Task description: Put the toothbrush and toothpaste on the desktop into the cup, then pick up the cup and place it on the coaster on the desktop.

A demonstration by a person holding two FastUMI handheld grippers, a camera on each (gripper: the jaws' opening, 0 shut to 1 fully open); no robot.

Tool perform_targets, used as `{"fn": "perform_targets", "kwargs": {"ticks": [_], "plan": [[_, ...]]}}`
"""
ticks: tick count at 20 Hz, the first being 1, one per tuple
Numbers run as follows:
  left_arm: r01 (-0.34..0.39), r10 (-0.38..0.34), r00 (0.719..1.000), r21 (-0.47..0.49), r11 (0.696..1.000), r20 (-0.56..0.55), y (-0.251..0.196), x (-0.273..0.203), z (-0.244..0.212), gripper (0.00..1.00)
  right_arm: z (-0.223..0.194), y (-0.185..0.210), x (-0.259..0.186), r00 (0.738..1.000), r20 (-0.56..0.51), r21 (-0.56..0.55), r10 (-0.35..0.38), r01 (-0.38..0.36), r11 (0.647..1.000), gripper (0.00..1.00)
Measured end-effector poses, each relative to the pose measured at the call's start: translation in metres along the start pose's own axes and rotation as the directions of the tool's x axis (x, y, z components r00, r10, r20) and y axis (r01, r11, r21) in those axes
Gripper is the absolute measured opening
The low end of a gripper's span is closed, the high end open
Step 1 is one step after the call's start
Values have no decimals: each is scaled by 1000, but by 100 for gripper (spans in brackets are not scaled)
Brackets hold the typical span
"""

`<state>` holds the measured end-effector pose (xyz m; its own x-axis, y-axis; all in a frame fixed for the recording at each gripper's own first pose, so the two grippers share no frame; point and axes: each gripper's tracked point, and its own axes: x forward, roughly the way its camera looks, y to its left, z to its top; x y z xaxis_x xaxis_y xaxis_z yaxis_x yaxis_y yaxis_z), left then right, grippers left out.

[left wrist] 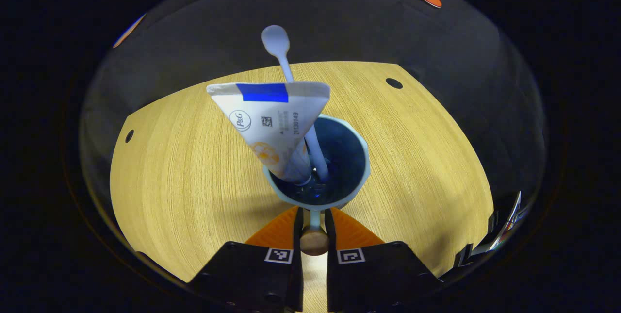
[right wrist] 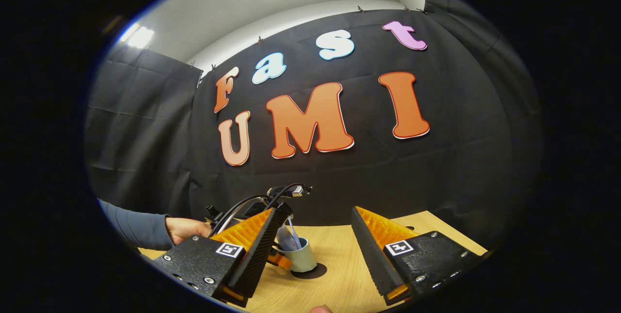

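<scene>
A pale blue cup (left wrist: 339, 157) stands out in front of my left gripper (left wrist: 314, 216), which is shut on the cup's thin handle (left wrist: 315, 217). Inside it lean a white toothpaste tube (left wrist: 274, 119), crimped end up, and a light blue toothbrush (left wrist: 281, 56). From the right gripper view the cup (right wrist: 300, 255) sits over a dark round coaster (right wrist: 315, 271); whether it touches is unclear. My right gripper (right wrist: 318, 210) hangs open above the table, nothing between its fingers, with the cup farther off beyond them.
The wooden table (left wrist: 184, 167) has small round holes (left wrist: 394, 82) near its far corners, and black cloth rises behind it. A hand (right wrist: 187, 228) in a grey sleeve holds the left gripper at the left of the right gripper view.
</scene>
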<state>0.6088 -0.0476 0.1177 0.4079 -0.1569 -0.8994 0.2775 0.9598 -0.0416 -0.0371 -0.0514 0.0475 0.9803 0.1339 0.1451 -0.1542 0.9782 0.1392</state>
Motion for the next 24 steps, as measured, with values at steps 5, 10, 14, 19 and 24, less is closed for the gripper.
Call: {"fn": "perform_targets", "kwargs": {"ticks": [5,10,14,19,24], "plan": [[1,-1,1000,27,1000,-15,-32,30,11,18,-14,-8,1,999,-52,24,-12,13,1000,91],[-17,9,997,108,994,74,-44,-3,56,31,-17,-9,5,998,-59,28,-27,29,999,91],[-27,-7,977,153,988,215,-55,-63,77,55,-9,-4,5,998,-49,20,-34,35,999,91],[-159,85,904,144,977,419,-28,-121,95,90,-5,5,7,998,-34,-21,-45,44,999,91],[-215,115,761,80,973,638,-5,-198,99,91,9,14,5,998,2,-69,-67,67,995,91]]}}
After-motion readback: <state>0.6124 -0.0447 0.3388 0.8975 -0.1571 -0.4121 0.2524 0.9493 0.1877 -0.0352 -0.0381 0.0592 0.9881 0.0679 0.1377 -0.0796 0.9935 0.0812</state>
